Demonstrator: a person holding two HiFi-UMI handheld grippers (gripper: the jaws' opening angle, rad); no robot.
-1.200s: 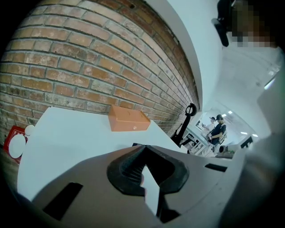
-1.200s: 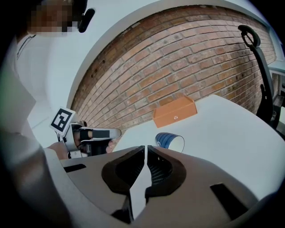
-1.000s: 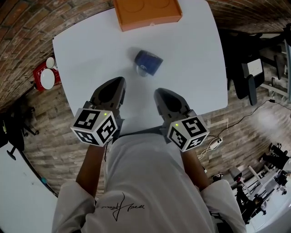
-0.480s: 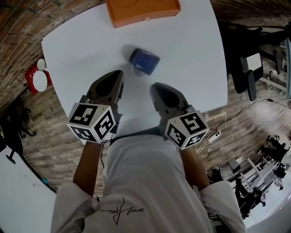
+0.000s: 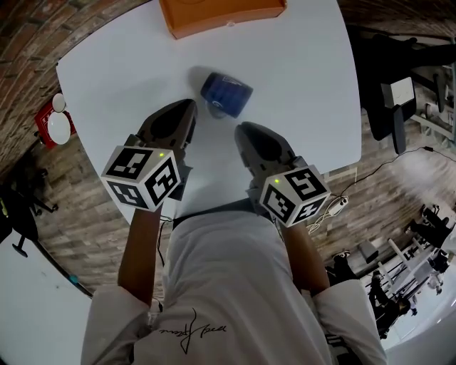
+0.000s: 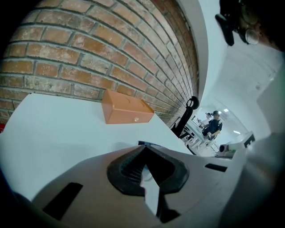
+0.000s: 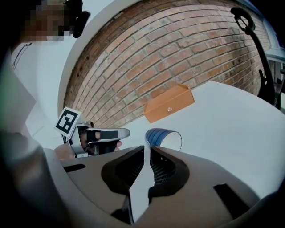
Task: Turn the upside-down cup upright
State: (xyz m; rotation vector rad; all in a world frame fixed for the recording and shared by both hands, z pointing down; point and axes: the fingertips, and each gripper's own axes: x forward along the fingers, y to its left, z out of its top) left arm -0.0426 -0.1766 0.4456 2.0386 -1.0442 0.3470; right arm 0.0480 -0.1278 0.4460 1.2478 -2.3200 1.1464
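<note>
A blue ribbed cup [image 5: 226, 95] rests on the white table [image 5: 306, 78], just ahead of both grippers. In the right gripper view the cup [image 7: 162, 137] shows a striped blue wall and a pale face inside a thin rim; whether it lies tilted or on its side I cannot tell. My left gripper [image 5: 188, 108] sits just left of and short of the cup, jaws shut and empty. My right gripper [image 5: 244, 131] is a little nearer to me, jaws shut with nothing between them. In the left gripper view the left gripper [image 6: 144, 153] hides all but a thin blue edge of the cup [image 6: 149, 144].
An orange box [image 5: 217, 13] stands at the table's far edge beyond the cup. A red-and-white object [image 5: 53, 122] is on the brick floor at left. A black chair [image 5: 388, 107] and cables [image 5: 335, 210] are at right. People [image 6: 213, 127] stand far off.
Both grippers have moved forward over the table toward the cup, the left one more. The cup has stayed where it was.
</note>
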